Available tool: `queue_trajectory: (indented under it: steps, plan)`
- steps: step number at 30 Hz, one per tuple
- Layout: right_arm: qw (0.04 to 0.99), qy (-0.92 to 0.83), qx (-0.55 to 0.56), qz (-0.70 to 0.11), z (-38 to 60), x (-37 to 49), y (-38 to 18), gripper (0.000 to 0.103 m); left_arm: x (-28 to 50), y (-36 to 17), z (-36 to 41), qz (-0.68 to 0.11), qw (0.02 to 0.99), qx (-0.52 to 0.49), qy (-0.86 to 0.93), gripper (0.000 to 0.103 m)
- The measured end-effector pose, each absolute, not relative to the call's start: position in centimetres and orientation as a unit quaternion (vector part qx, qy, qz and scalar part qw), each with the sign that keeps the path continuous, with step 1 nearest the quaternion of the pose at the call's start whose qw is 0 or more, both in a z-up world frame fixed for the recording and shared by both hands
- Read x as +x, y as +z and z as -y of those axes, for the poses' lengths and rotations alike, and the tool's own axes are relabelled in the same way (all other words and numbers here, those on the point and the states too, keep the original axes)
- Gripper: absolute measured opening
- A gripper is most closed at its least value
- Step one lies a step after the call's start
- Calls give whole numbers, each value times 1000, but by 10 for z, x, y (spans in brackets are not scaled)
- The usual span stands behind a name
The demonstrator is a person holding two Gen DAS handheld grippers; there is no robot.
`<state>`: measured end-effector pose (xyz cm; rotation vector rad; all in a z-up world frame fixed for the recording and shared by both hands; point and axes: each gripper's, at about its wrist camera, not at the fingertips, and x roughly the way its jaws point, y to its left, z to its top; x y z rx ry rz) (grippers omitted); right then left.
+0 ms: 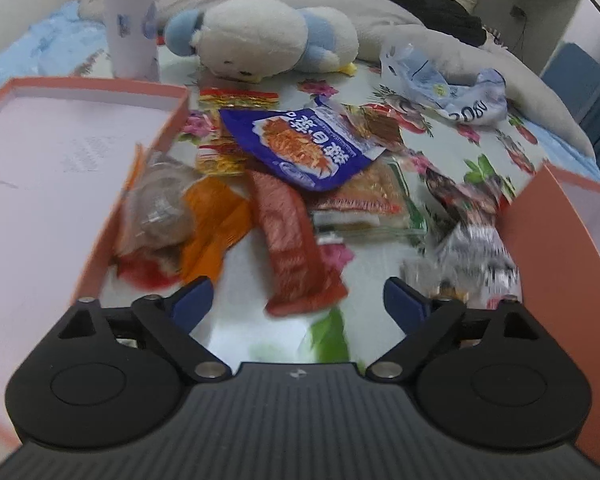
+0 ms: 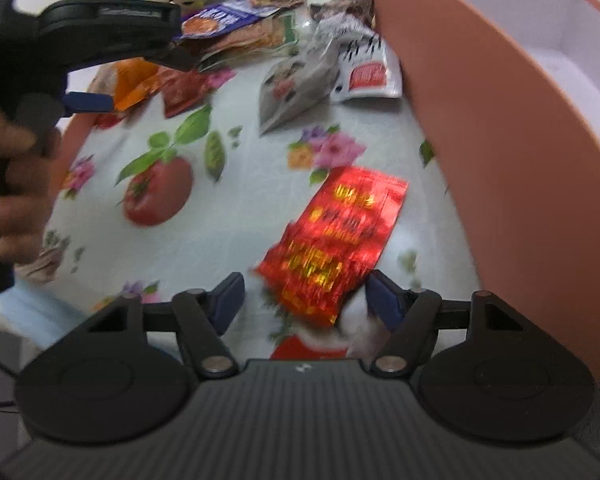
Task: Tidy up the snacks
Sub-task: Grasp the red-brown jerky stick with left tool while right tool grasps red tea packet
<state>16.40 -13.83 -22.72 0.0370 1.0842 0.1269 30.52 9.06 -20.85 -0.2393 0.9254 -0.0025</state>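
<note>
- Left gripper [image 1: 298,300]: jaws spread wide, holding nothing. They hang over the bench [image 1: 484,152], which is covered by a glossy floral oilcloth.
- Between the left jaws lies the near end of a long red-brown snack packet [image 1: 296,240], flat, crinkled, blurred by motion.
- Behind it is a loose heap of snacks: a blue pouch [image 1: 304,146] with a printed food picture lying on top, an orange wrapper [image 1: 214,220], a clear bag of brown contents [image 1: 160,204] touching the left box wall, and a flat packet with a green edge [image 1: 364,204].
- A grey-and-white foil sachet [image 1: 476,256] lies against the right box.
- Two pink cardboard boxes flank the heap: an open shallow one with white lining on the left [image 1: 100,84], and a wall of another on the right [image 1: 540,240]. A narrow lane of bare oilcloth runs between them.
- Right gripper [image 2: 304,300]: jaws wide apart, gripping nothing. A shiny red foil packet with gold lettering [image 2: 336,240] lies flat on the oilcloth, its near end reaching between the jaws; whether a pad touches it cannot be told.
- The pink box wall [image 2: 500,160] stands close on the right; open oilcloth lies to the left.
- A plush toy [image 1: 260,36] lies at the bench's far edge.
</note>
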Motion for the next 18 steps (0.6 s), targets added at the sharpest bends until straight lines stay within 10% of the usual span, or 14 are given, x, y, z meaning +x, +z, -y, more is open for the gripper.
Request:
queue_trajectory:
  steps: [10,18]
  plan:
    - [864,68,-40,-497,139,178,-227,60,342,-236,-87,-433,891,-135,24,75]
    - [872,99,-31,-479,147,174,-228,59,336,-241,-89,-419,900,-113,34,40]
